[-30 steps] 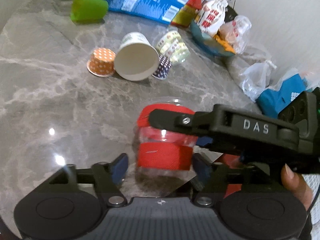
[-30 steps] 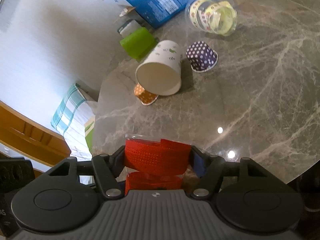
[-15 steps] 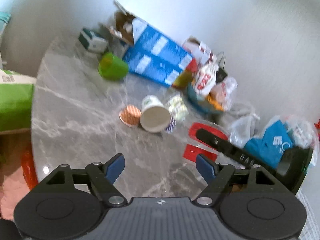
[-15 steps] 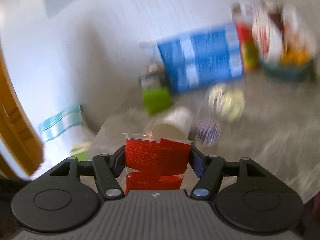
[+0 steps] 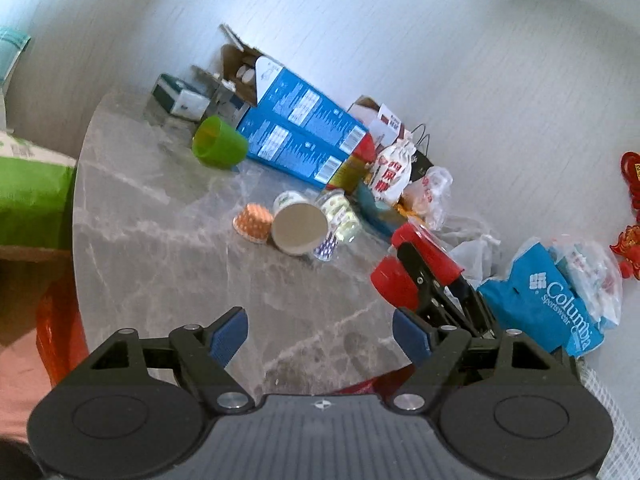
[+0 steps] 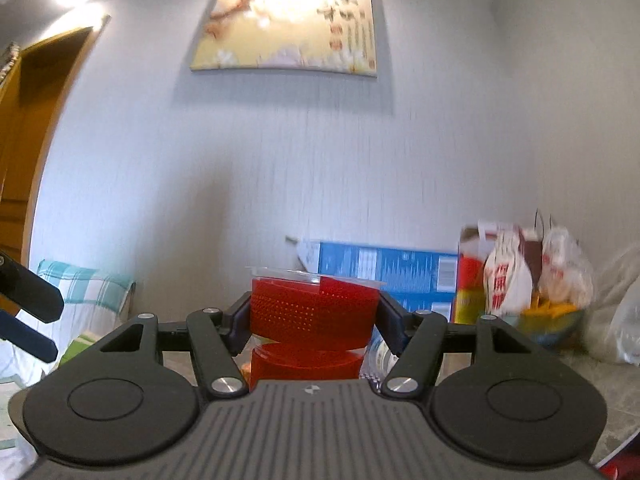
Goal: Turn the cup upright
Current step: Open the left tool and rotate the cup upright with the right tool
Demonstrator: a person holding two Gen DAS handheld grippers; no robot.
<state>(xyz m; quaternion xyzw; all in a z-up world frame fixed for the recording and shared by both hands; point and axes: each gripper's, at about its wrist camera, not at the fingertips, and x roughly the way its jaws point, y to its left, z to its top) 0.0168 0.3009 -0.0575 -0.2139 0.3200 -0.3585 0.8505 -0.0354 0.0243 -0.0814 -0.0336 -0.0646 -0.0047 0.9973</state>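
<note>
My right gripper is shut on a clear plastic cup with red bands, held level with its rim at the top, above the table. In the left wrist view the same cup hangs tilted in the right gripper's fingers at the right, over the grey marble table. My left gripper is open and empty, raised above the table's near part, left of the cup.
A white paper cup lies on its side mid-table, with an orange dotted cup, a purple dotted cup and a clear patterned cup beside it. A green cup, blue boxes and bags line the wall.
My right gripper has swung up with the cup, from looking down at the table to facing the wall. My left gripper has pulled back and up, away from the cup.
</note>
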